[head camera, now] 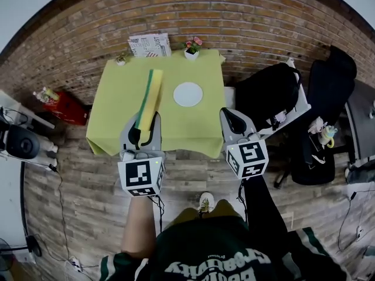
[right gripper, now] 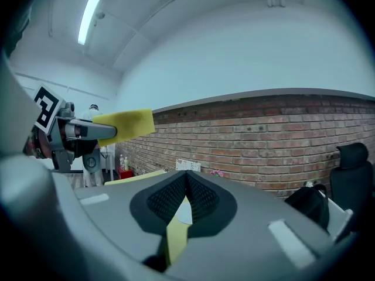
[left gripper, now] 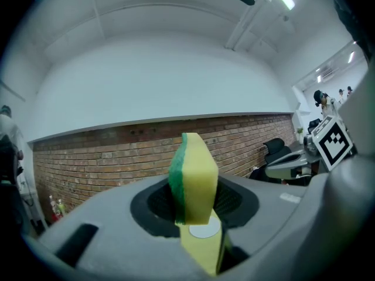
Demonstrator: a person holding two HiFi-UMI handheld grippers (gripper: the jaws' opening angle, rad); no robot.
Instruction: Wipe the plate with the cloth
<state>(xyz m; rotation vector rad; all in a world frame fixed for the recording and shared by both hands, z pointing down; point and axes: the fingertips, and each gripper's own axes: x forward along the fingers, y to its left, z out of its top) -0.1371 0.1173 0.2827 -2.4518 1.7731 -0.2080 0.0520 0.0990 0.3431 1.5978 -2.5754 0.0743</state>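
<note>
sponge (head camera: 150, 95) base hidden in left hand-held gripper (head camera: 144, 124), plate (left gripper: 203, 231) mostly behind sponge

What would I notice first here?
A long yellow-and-green foam sponge sticks out of the left gripper, clamped between its jaws. Beyond it, a round white plate lies on a small table with a yellow-green cloth, set against a red brick wall.

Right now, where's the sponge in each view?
Head view: sponge left of centre, standing out of the left gripper over the table.
Left gripper view: sponge dead centre, between the fingers.
Right gripper view: sponge upper left.
Shared landmark: brick wall.
</note>
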